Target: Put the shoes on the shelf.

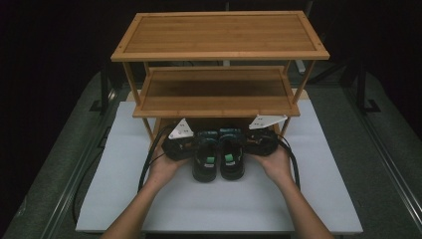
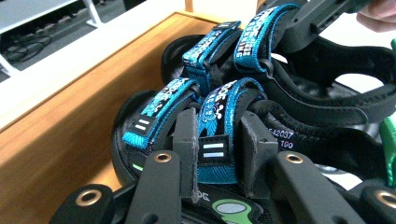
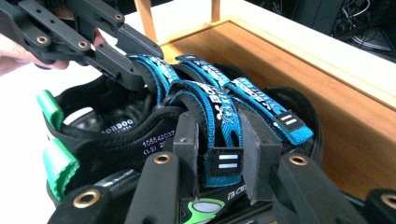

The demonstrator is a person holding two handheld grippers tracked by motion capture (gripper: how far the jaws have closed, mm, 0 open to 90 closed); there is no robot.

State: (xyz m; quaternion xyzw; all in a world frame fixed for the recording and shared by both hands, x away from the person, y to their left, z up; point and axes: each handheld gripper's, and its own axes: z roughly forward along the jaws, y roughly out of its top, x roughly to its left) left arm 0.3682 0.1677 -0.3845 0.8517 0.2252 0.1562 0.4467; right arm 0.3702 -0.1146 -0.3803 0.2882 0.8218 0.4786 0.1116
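Note:
Two black sandals with blue straps and green heel tabs lie side by side, the left sandal (image 1: 205,160) and the right sandal (image 1: 231,158). Their toes reach over the bottom shelf (image 2: 56,140) of a bamboo rack (image 1: 219,35) and their heels point toward me. My left gripper (image 1: 193,146) comes in from the left. In the left gripper view it (image 2: 217,128) is shut on the left sandal's blue instep strap (image 2: 212,156). My right gripper (image 1: 249,143) comes in from the right. In the right gripper view it (image 3: 219,135) is shut on the right sandal's blue strap (image 3: 226,161).
The rack has a top shelf and a middle shelf (image 1: 216,94) that overhangs the sandals' toes. It stands on a white board (image 1: 114,189) on a grey table. The bottom shelf's raised wooden rim (image 3: 327,79) runs beside the right sandal. Cables trail from both grippers.

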